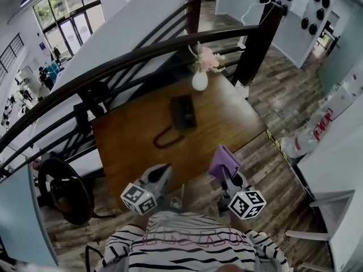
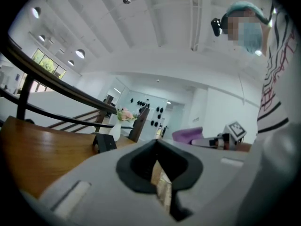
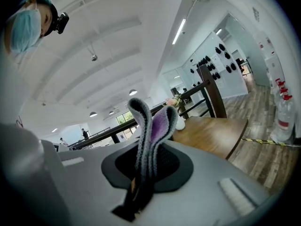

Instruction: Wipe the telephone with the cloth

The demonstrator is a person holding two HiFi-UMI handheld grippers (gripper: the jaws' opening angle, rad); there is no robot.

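Observation:
A black telephone [image 1: 183, 112] lies on the brown wooden table [image 1: 130, 135] toward its far side, and its cord [image 1: 167, 138] loops toward me. From the left gripper view the telephone [image 2: 104, 142] sits ahead and to the left. My left gripper [image 1: 163, 170] hovers over the table's near edge, its jaws shut with nothing between them [image 2: 160, 173]. My right gripper [image 1: 225, 173] is beside it at the near right corner, shut on a folded purple cloth [image 1: 223, 161]. The cloth [image 3: 153, 124] stands up from the jaws. Both grippers are well short of the telephone.
A white vase [image 1: 199, 81] with pink flowers stands at the table's far edge, just beyond the telephone. A dark curved railing [image 1: 113, 67] runs behind and left of the table. Large water bottles [image 1: 306, 137] lie on the wood floor to the right.

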